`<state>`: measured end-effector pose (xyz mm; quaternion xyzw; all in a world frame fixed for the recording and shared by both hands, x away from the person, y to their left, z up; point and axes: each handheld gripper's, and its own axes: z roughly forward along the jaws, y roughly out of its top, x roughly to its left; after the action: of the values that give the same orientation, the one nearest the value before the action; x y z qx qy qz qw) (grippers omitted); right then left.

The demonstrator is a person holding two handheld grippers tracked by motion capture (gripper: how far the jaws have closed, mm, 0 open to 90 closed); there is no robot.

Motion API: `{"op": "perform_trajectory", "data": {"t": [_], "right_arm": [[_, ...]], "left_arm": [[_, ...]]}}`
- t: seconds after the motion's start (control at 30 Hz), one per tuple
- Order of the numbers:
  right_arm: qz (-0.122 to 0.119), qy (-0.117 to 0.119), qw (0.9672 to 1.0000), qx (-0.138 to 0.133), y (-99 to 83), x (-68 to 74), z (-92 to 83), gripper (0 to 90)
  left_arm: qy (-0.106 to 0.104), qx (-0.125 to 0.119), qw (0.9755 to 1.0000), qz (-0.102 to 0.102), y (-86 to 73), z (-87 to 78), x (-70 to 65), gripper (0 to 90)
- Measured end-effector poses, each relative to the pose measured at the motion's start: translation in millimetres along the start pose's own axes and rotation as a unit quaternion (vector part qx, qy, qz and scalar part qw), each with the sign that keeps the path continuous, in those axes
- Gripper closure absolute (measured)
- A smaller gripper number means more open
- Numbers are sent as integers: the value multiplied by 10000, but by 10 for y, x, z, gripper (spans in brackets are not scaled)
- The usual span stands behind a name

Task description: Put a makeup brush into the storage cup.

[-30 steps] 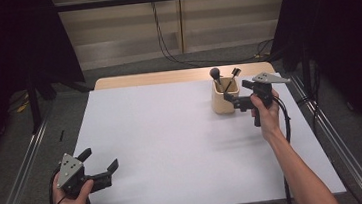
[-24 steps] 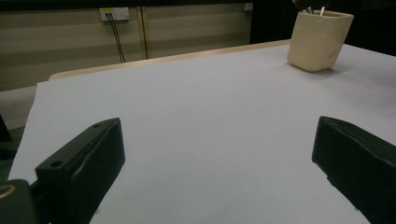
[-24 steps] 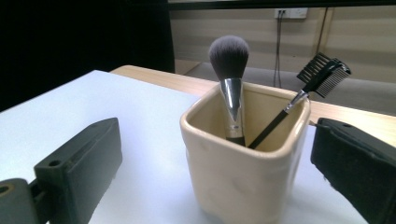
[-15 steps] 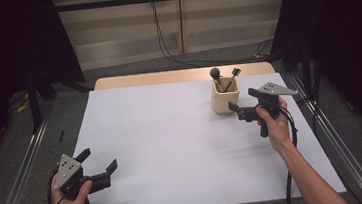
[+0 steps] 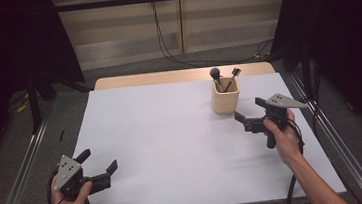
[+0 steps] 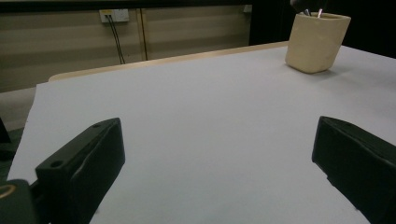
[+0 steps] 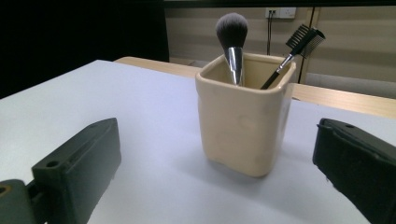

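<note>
A beige square cup (image 5: 226, 101) stands at the back right of the white table top (image 5: 172, 133). In it are a round-headed makeup brush (image 5: 215, 73) and a small comb brush (image 5: 235, 71). My right gripper (image 5: 249, 109) is open, a short way in front and to the right of the cup, and holds nothing. The right gripper view faces the cup (image 7: 243, 126) close up, with the makeup brush (image 7: 232, 28) and comb brush (image 7: 306, 37) upright in it. My left gripper (image 5: 97, 160) is open and empty at the near left corner. Its view has the cup (image 6: 317, 42) far off.
A strip of bare wood (image 5: 166, 77) runs along the table's back edge. Metal rails (image 5: 21, 182) flank the table on both sides. Cables (image 5: 163, 43) hang down the back wall onto the floor.
My right gripper has drawn back from the cup, toward the person and a little to the right. The left gripper has stayed put.
</note>
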<state>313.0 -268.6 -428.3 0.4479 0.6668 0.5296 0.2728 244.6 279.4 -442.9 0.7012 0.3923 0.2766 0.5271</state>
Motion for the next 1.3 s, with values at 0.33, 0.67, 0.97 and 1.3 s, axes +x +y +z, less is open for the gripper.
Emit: {"op": "perform_trajectory", "data": {"t": [0.33,0.67,0.97,1.3], "right_arm": [[-51,4,10000,21,-126,50,-260,10],[-32,-67,10000,33,-280,72,-510,16],[-87,-176,9998,67,-403,114,-742,24],[2,-218,9997,112,-546,133,-902,12]], "left_arm": [[-1,18,10000,21,-3,-10,-5,25],[8,29,10000,18,-3,-15,-36,25],[-3,32,10000,0,-9,-26,-47,25],[0,23,10000,39,0,-37,-43,25]]}}
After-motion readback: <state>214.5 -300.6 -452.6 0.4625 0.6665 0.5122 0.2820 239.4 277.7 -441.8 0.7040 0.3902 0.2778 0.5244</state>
